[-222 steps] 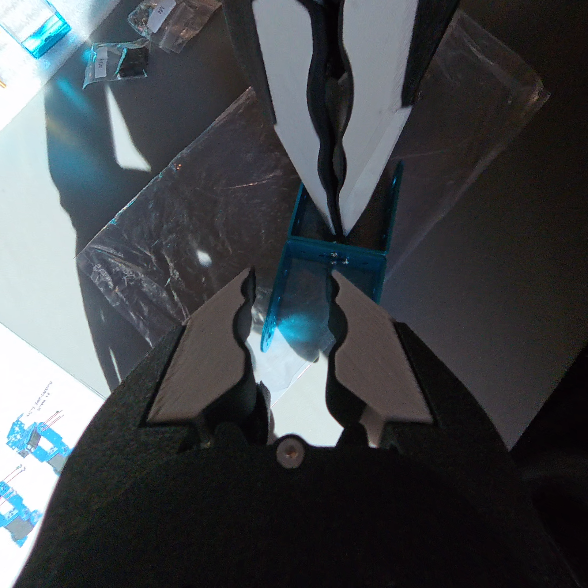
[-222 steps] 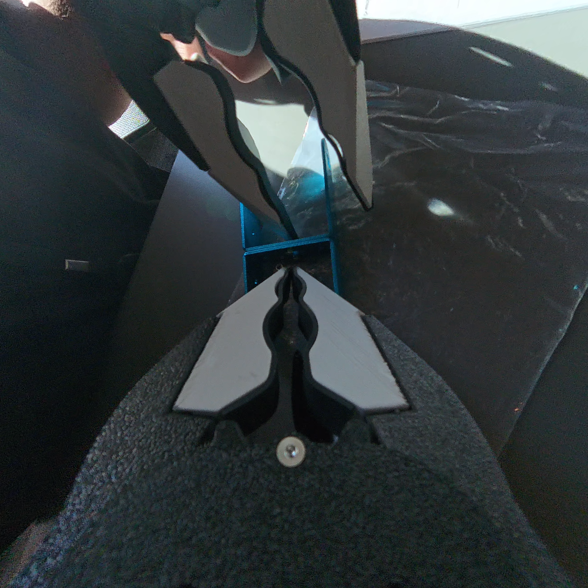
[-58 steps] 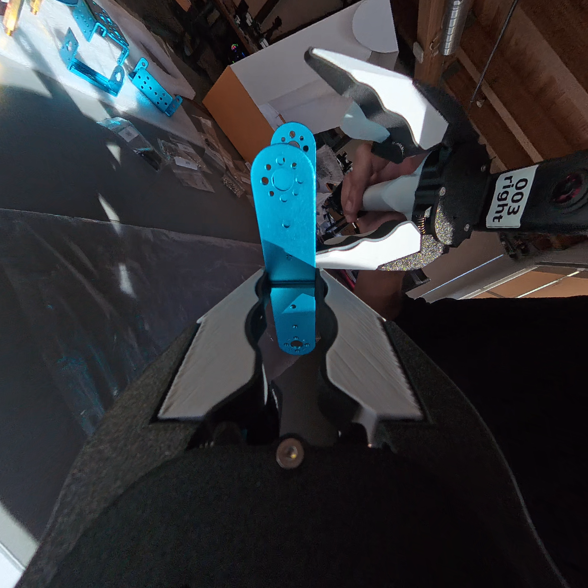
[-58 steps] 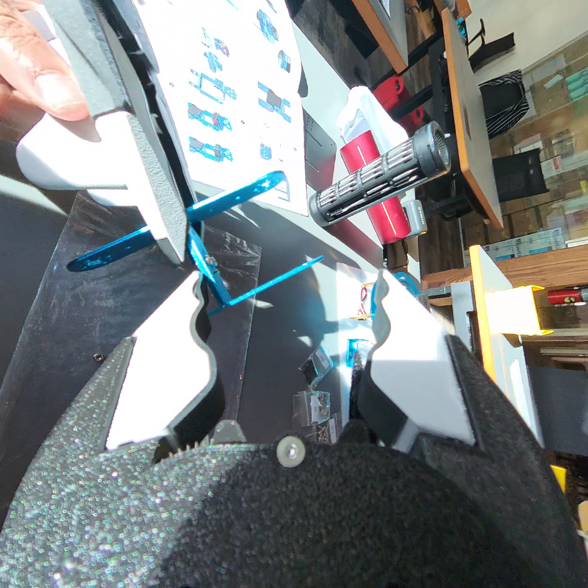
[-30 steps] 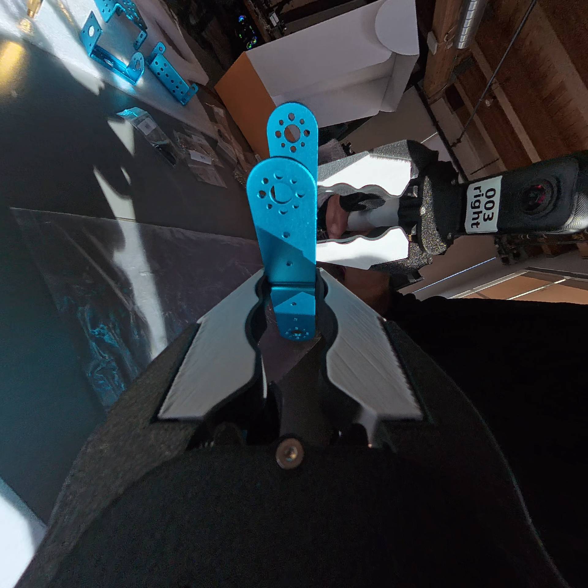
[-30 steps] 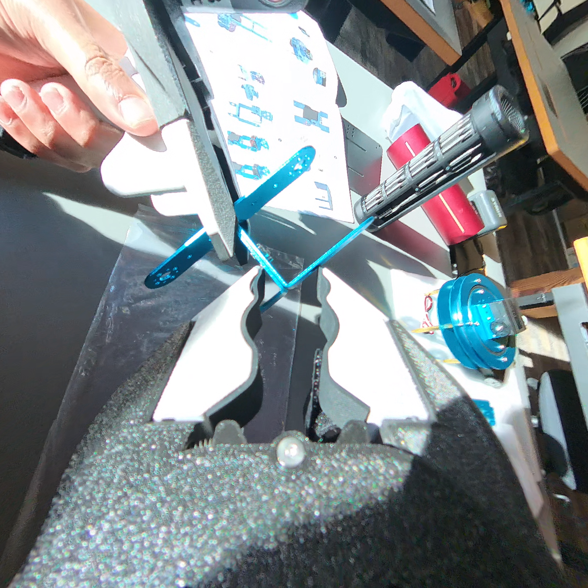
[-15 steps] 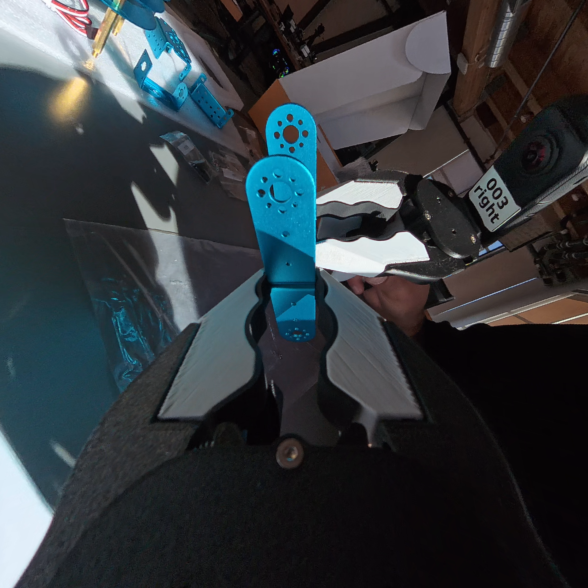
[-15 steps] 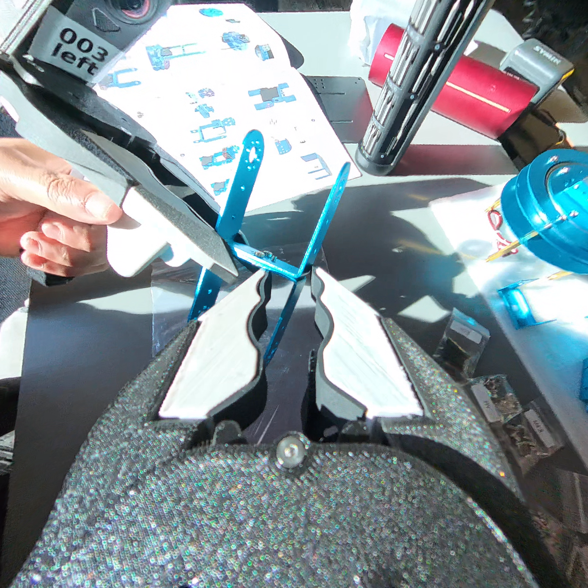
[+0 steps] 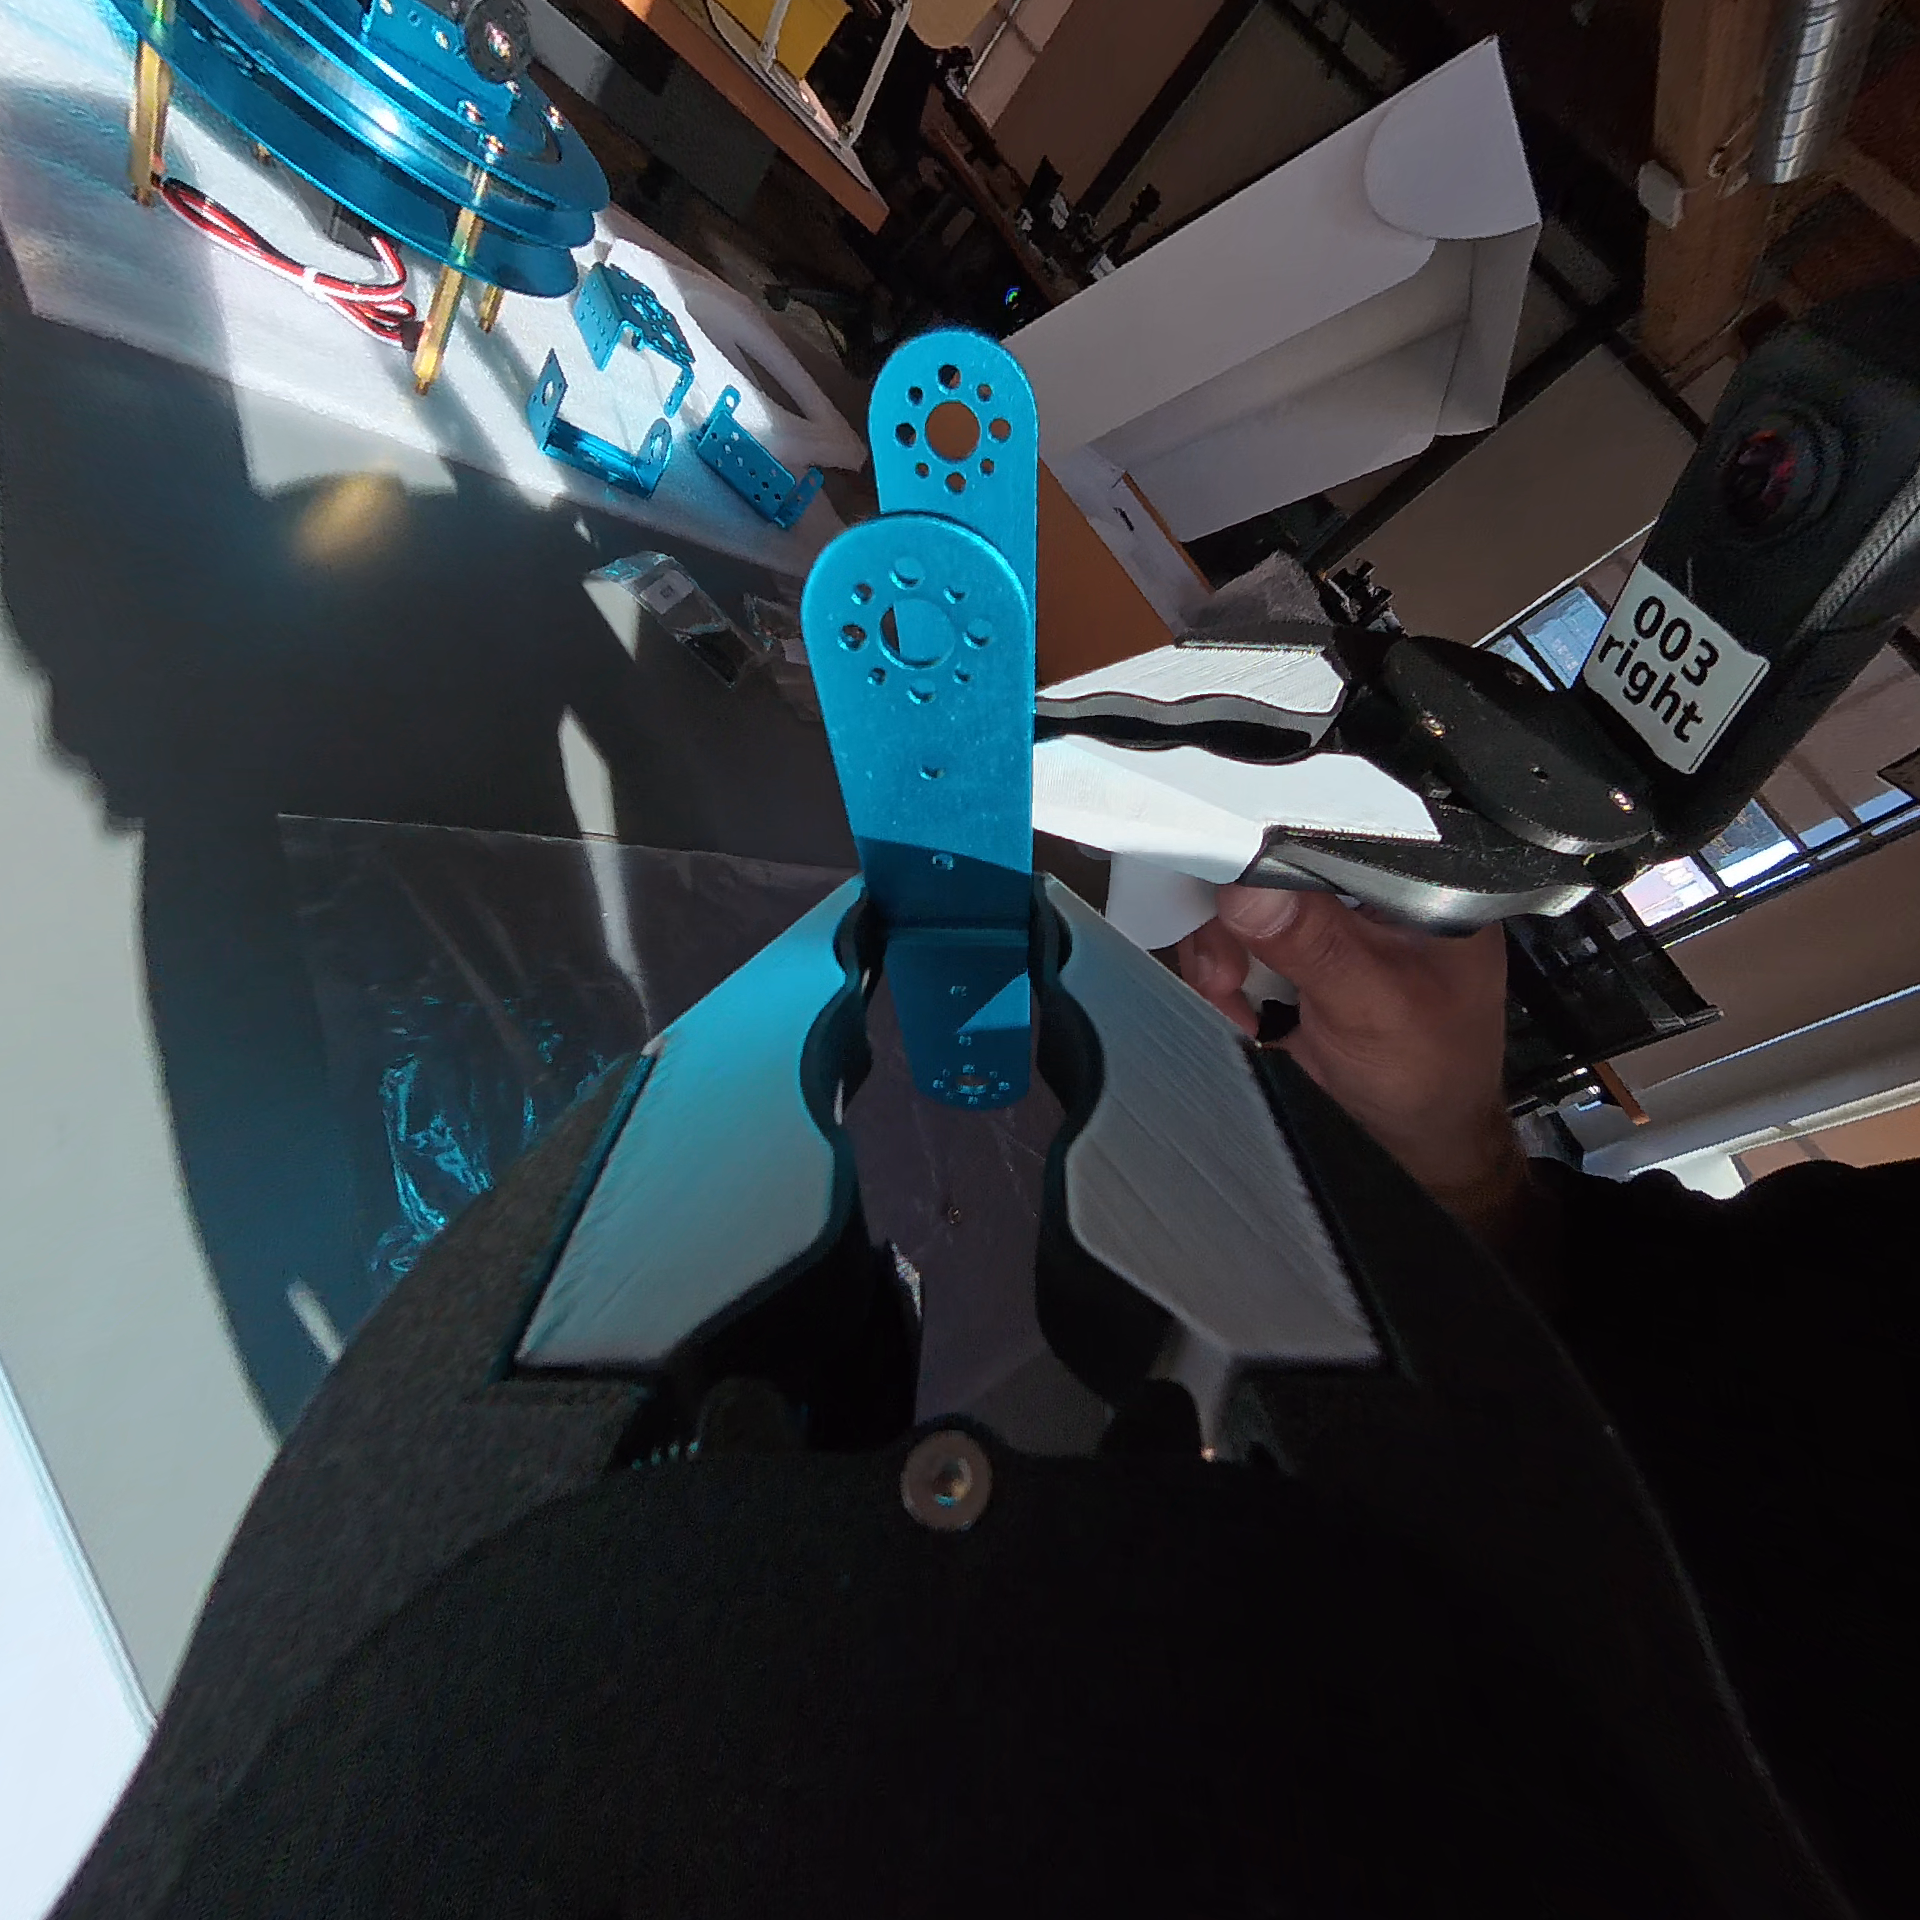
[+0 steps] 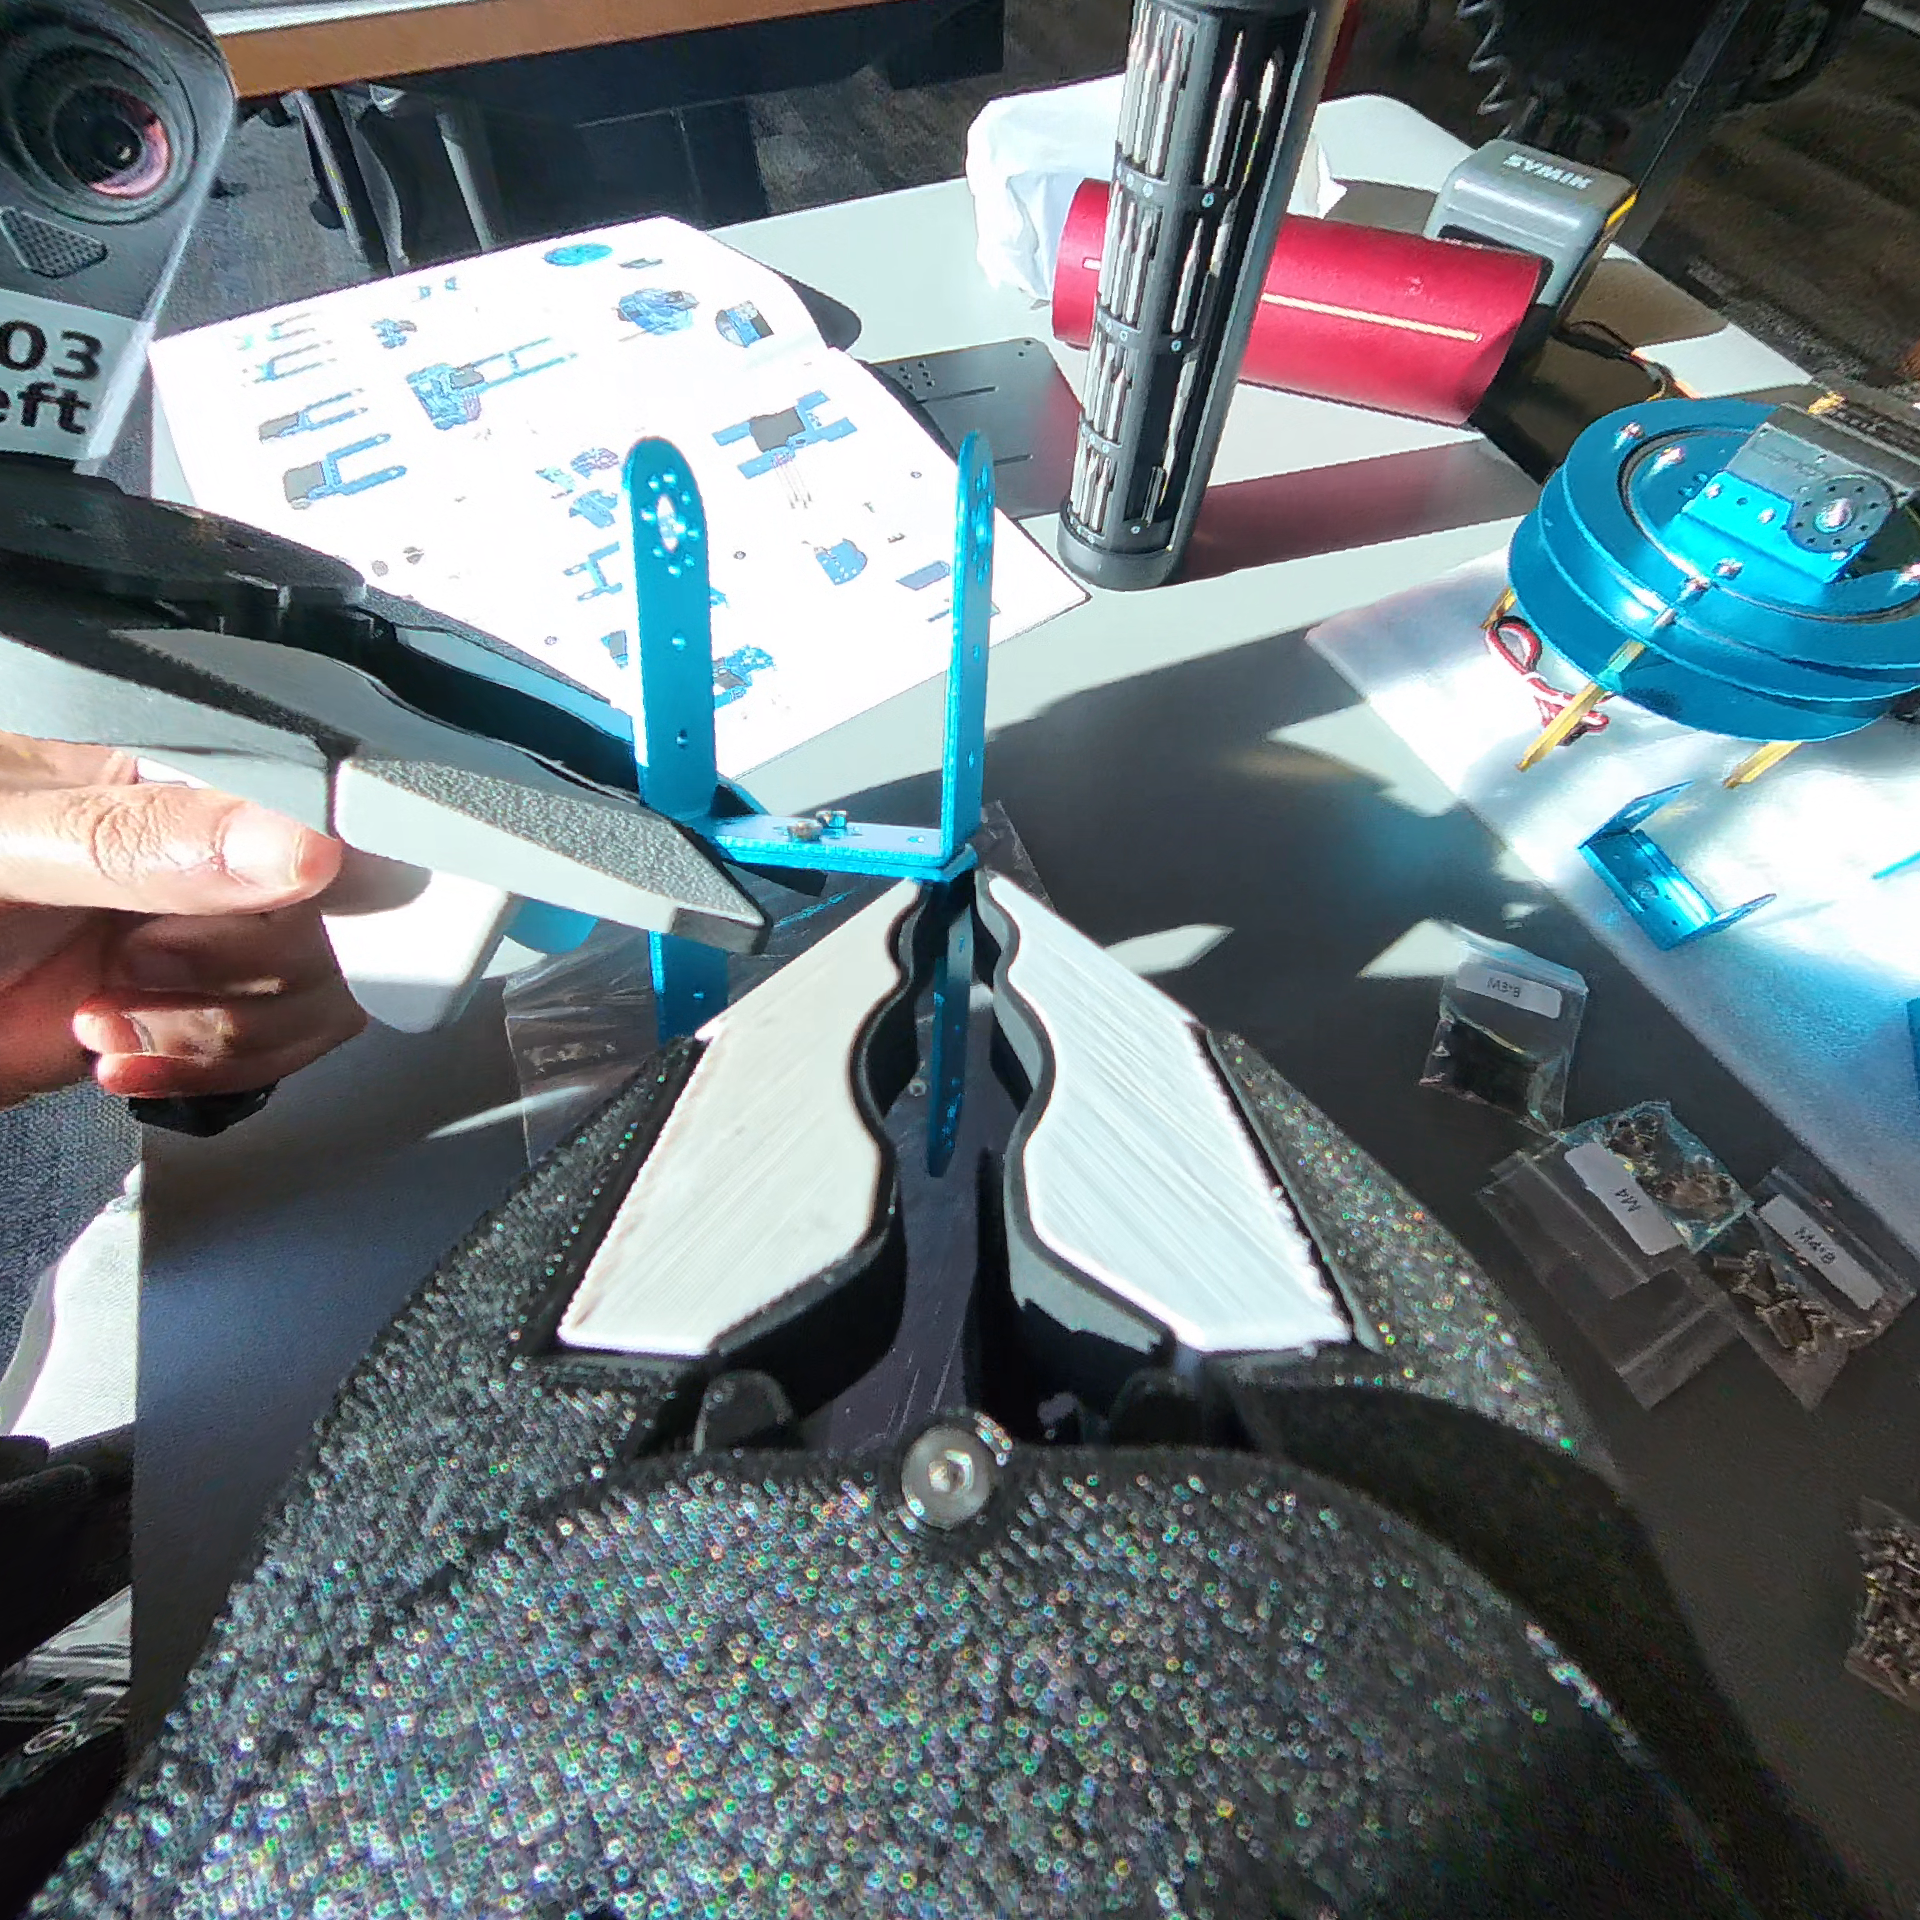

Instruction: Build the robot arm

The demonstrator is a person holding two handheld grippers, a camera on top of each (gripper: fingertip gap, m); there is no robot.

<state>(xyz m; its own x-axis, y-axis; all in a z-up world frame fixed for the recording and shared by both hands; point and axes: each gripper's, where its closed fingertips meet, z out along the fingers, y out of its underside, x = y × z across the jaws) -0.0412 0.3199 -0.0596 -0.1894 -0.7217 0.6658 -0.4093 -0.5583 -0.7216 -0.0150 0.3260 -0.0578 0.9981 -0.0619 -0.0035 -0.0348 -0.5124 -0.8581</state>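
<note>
1. Change: about two seconds ago the right tool (image 10: 951,891) was spread wide. Now it is closed on the far arm of the blue bracket (image 10: 831,831), pinching just under the crossbar.
2. Left tool (image 9: 945,914) has not let go. It clamps the near arm at the bend.
3. So both tools now hold the bracket, one arm each. It is upright and in the air, clear of the bench (image 10: 914,249).
4. A hand (image 10: 156,935) works the left tool's handle.
5. Bench: dark mat under a clear plastic sheet (image 9: 468,987). A printed instruction sheet (image 10: 468,416) lies behind the bracket.
6. Farther back are a black bit holder (image 10: 1174,312) and a red cylinder (image 10: 1351,312).
7. To the right are a blue round base (image 10: 1714,561) on brass standoffs, loose blue brackets (image 9: 613,416) and small parts bags (image 10: 1662,1247).
8. Room: workshop with timber beams, a white cardboard box (image 9: 1299,312) and strong sun with hard shadows.
</note>
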